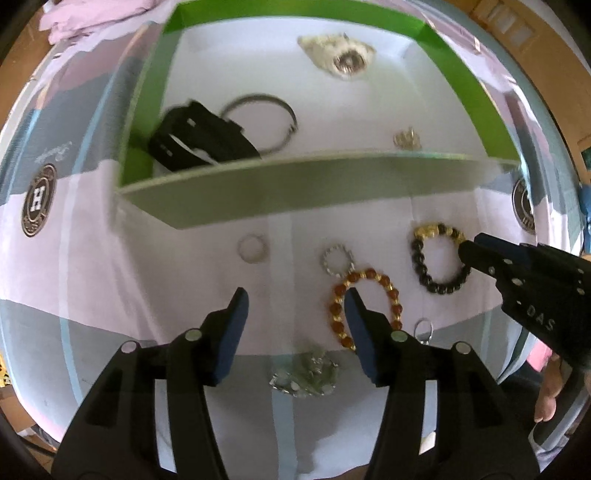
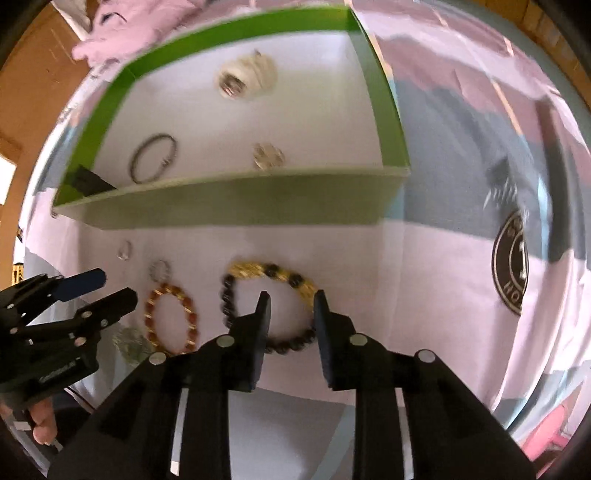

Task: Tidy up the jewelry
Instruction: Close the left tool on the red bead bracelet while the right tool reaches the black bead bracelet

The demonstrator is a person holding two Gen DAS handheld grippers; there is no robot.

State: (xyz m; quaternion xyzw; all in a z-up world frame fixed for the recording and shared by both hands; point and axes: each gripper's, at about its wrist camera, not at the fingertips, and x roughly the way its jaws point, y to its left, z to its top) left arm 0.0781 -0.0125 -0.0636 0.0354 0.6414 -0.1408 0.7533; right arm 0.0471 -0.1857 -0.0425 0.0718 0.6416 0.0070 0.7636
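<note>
Patterned cloth covers our counter [image 2: 461,177]. Right gripper [image 2: 290,299] fingers spread, straddling the black-and-gold bracelet [image 2: 236,273]; left gripper [image 1: 295,295] fingers spread beside the amber bracelet [image 1: 388,284].

Open right tongs [image 2: 290,301] astride black-and-gold bead bracelet [image 2: 236,295]

Work surface: table covered with a cloth [image 1: 74,266] in pale lilac and grey-blue blocks, thin light-blue stripes between them. Round dark emblem [image 1: 38,199] printed on the cloth at left, a second emblem [image 2: 511,262] at right. Crumpled pink fabric [image 1: 74,16] lies at the far edge. Brown cardboard-like surface [image 2: 33,85] beyond the table. Lighting bright, diffuse; faint glare on cloth.
</note>
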